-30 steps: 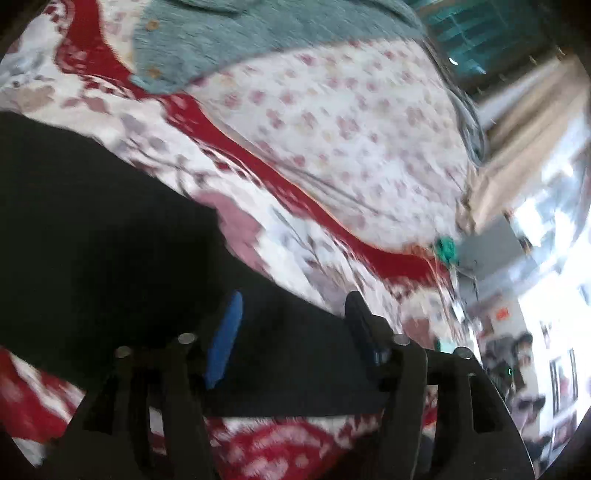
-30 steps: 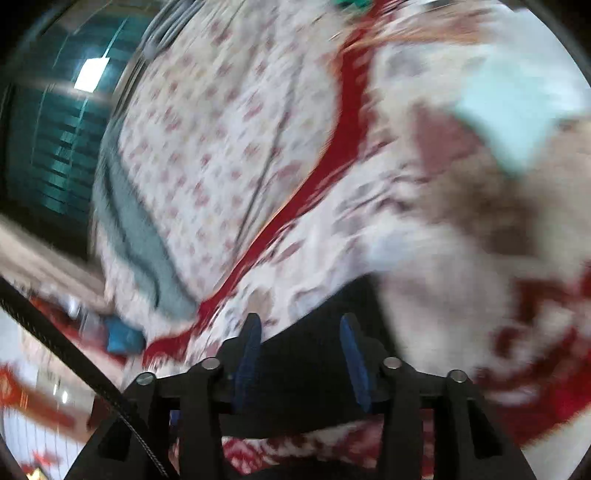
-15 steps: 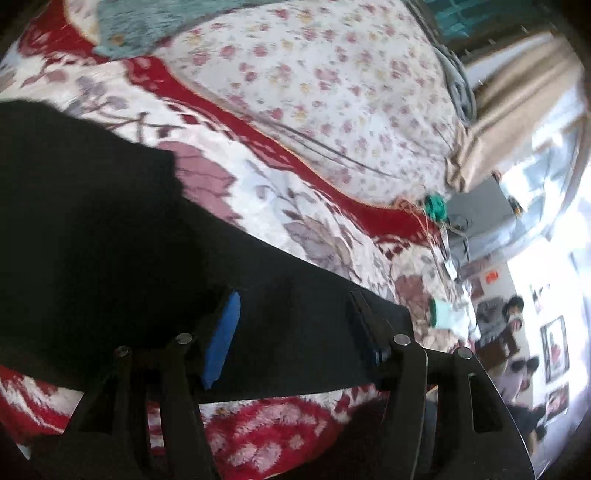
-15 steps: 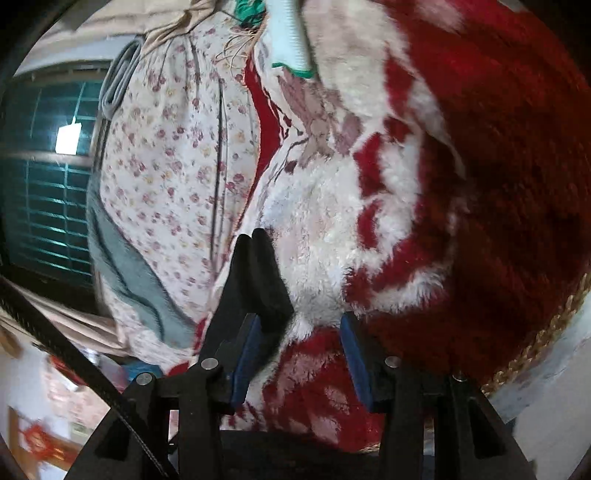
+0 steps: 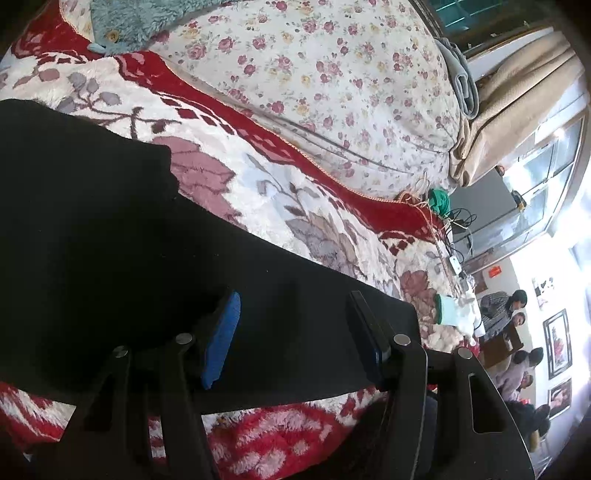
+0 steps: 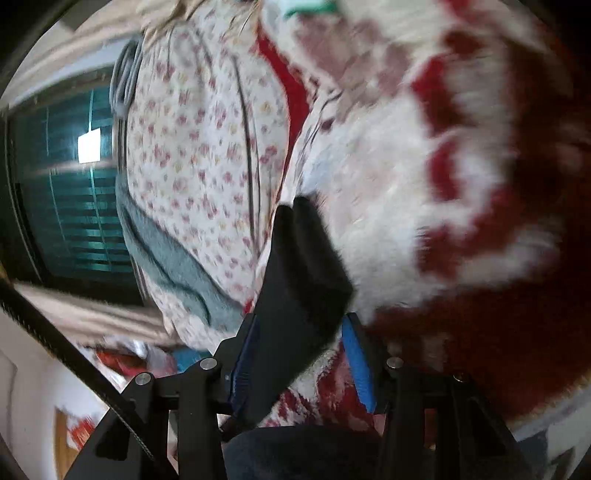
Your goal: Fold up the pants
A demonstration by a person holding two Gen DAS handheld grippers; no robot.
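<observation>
Since a second ago the right gripper point(image 6: 303, 350) has dropped down toward the red and white fleece blanket point(image 6: 424, 221), and the black pants point(image 6: 299, 280) now stick up between its fingers instead of lying flat across them like before. Left side has barely budged, though the pants point(image 5: 129, 258) in its view look more spread out now.

Starting close in: the left gripper point(image 5: 295, 332) has its blue-padded fingers point(image 5: 221, 339) standing roughly half apart, with the pants fabric lying flat between and under them. Can't honestly tell if the pads are pinching anything or just hovering over the cloth. The right gripper's jaws are also partly apart, with a folded wedge of pants leaning on the left pad; that view is pretty motion-blurred, so whether it's really clamped is a guess I won't make.

The pants lie on the fleece blanket point(image 5: 295, 206), a long dark band running across it. Just beyond the pants, along the blanket's far red edge, sits a flowery quilt point(image 5: 314, 74), with a teal fuzzy garment point(image 5: 147, 18) on top of it. Further off past the quilt, beige curtains point(image 5: 517, 92) and a few people point(image 5: 517, 332) sitting in the room.
</observation>
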